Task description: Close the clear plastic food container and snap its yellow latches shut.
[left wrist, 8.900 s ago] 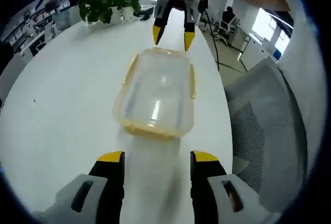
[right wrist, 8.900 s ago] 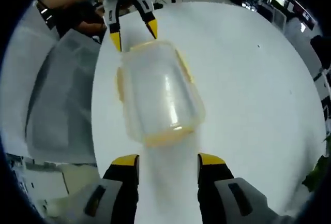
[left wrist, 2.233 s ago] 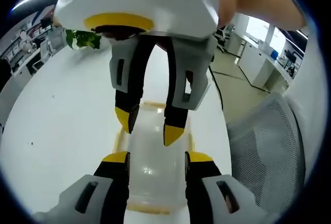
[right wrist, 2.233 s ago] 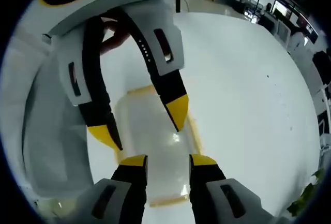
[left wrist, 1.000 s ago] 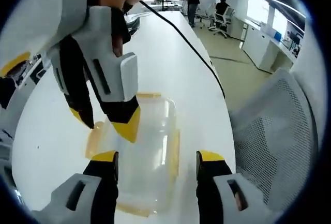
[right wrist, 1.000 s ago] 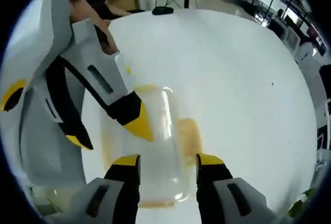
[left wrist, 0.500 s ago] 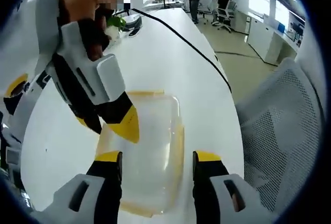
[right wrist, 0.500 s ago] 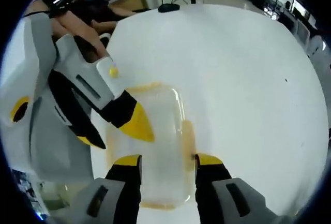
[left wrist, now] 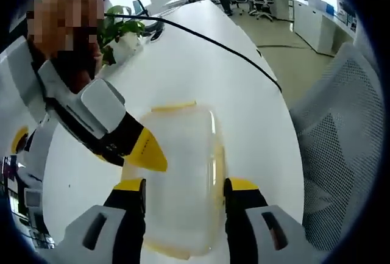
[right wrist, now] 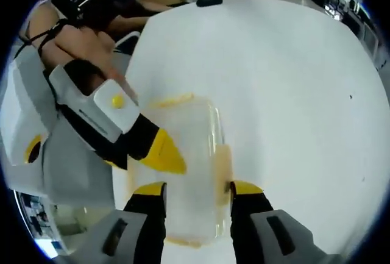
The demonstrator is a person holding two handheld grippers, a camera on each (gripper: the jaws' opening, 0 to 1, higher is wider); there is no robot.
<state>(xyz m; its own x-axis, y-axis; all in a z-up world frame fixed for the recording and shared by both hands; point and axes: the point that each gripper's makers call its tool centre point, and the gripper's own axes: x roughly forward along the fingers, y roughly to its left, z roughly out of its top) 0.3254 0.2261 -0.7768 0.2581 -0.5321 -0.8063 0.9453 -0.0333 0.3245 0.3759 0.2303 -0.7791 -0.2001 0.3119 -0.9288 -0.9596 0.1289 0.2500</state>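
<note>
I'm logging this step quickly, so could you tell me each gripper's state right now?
Left gripper: open, jaws either side of the clear container.
Right gripper: open, straddling the same container.

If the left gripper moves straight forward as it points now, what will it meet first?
Most likely the clear container, whose lid lies directly between and ahead of the open left gripper. The other gripper's yellow tip sits just beside that line; depth is unclear.

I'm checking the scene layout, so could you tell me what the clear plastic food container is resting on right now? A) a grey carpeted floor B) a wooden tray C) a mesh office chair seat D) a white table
D: in the left gripper view the clear plastic food container with its yellow latches sits flat on the white table, while the mesh office chair stands off to the side, beyond the table's edge.
</note>
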